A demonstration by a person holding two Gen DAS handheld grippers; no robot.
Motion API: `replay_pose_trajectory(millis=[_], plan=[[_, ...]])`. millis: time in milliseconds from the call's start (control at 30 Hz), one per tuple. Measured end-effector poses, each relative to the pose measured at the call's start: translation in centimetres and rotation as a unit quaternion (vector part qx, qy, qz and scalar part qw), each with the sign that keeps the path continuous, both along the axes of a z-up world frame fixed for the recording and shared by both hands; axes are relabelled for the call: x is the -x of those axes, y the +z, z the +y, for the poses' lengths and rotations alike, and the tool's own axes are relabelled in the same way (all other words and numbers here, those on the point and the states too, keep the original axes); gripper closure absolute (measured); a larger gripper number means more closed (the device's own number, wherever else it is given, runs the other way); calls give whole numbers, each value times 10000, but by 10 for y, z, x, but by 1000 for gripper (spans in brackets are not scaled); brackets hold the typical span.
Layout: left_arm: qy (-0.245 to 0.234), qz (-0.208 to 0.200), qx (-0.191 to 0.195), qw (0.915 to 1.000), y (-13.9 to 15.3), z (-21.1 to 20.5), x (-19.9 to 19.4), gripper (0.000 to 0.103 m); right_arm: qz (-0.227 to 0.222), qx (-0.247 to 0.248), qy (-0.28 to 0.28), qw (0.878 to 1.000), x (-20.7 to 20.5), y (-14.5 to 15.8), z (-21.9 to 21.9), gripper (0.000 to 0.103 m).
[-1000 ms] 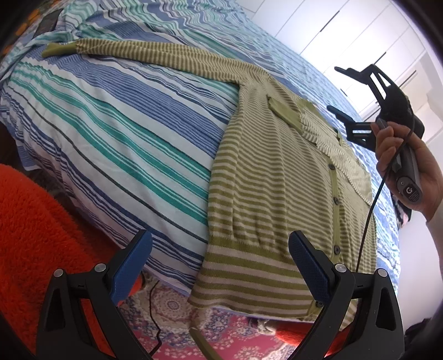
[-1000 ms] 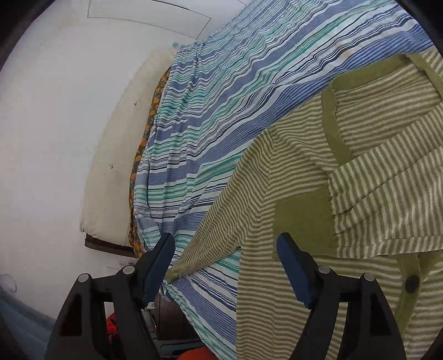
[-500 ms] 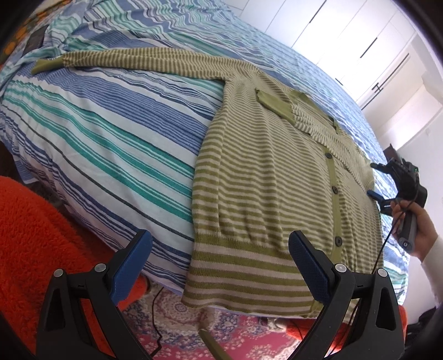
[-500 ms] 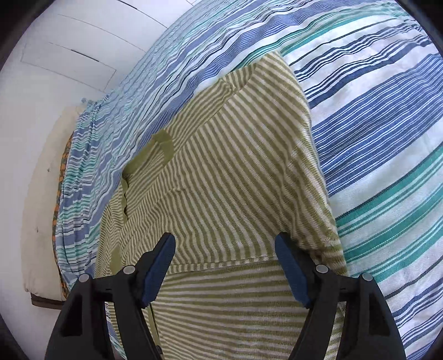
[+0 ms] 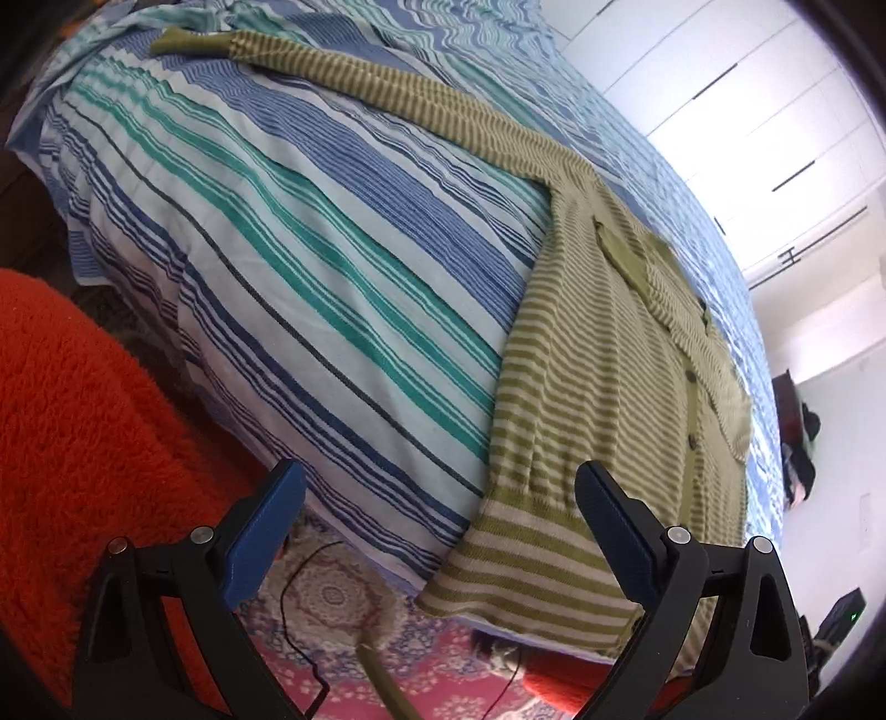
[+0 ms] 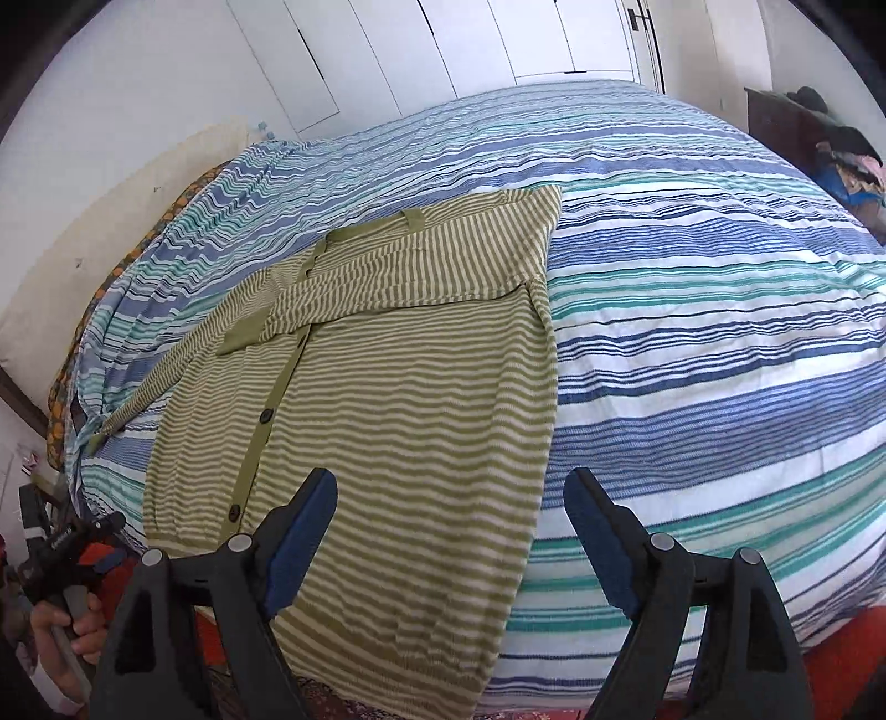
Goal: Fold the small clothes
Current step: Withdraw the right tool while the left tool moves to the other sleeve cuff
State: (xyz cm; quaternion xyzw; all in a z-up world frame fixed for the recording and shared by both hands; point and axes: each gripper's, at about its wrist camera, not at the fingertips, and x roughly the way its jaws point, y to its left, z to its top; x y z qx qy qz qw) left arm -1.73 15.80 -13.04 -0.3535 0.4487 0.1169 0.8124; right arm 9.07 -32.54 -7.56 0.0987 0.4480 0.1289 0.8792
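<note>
A green and cream striped cardigan (image 5: 598, 387) lies buttoned and flat on the striped bed cover (image 5: 310, 266), its hem hanging over the near edge. One sleeve (image 5: 387, 83) stretches out straight to the far left. The other sleeve (image 6: 421, 266) is folded across the chest. My left gripper (image 5: 440, 498) stands open above the hem's left corner, holding nothing. Over the cardigan's (image 6: 398, 421) right side edge, my right gripper (image 6: 448, 487) has its jaws opening, with nothing gripped. A hand holds the left gripper (image 6: 111, 543) at the bottom left of the right wrist view.
A red fluffy blanket (image 5: 83, 415) and a patterned carpet (image 5: 343, 609) with a black cable lie below the bed's edge. White wardrobe doors (image 6: 498, 44) stand behind the bed. Dark furniture with clothes (image 6: 819, 138) is at the far right. A cream headboard (image 6: 111, 221) is on the left.
The right gripper swung from over the collar down to the hem end by the bed's near edge and left the left wrist view. The left gripper shifted slightly sideways.
</note>
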Motion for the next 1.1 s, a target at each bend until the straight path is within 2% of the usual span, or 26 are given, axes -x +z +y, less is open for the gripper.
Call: replay_pose_trajectory(millis=[67, 167, 233, 267, 333, 367, 400, 533, 600, 667, 733, 800, 933, 1000, 1100], plan=[[-360, -98, -251, 9990, 6, -12, -1, 9, -1, 114, 55, 9999, 20, -5, 5, 19], [-978, -57, -776, 9922, 9, -41, -10, 24, 38, 36, 382, 9993, 24, -6, 15, 19], [-1159, 103, -1020, 9880, 3, -53, -21, 33, -104, 63, 554, 9984, 24, -5, 27, 19], [-1212, 161, -1137, 9860, 1, -57, -25, 43, -109, 79, 650, 9978, 25, -7, 32, 19], [-1354, 256, -1480, 9793, -2, -65, -37, 68, -62, 99, 805, 9967, 24, -13, 43, 19], [-1429, 349, -1585, 9763, -5, -66, -41, 99, -33, 84, 888, 9960, 25, -15, 46, 19], [-1405, 416, -1515, 9775, -7, -62, -42, 101, -10, 76, 959, 9954, 25, -17, 49, 19], [-896, 415, -947, 9906, -12, -36, -31, 102, -83, 106, 1089, 9940, 29, -16, 55, 19], [-860, 462, -745, 9924, -17, -32, -30, 99, -157, 107, 1075, 9940, 31, -14, 53, 19], [-831, 472, -763, 9925, -17, -34, -28, 94, -153, 81, 1034, 9945, 31, -15, 50, 19], [-872, 459, -846, 9915, -15, -37, -27, 82, -91, 36, 993, 9950, 30, -17, 48, 19], [-843, 512, -1047, 9896, -12, -40, -23, 55, -96, 20, 946, 9955, 30, -17, 46, 19], [-736, 493, -1139, 9895, -7, -37, -22, 41, -228, 88, 894, 9957, 31, -12, 45, 19], [-652, 425, -1082, 9911, -4, -32, -19, 29, -243, 136, 880, 9957, 31, -13, 46, 19], [-556, 277, -925, 9938, 0, -26, -16, 26, -209, 192, 870, 9958, 30, -15, 48, 19]])
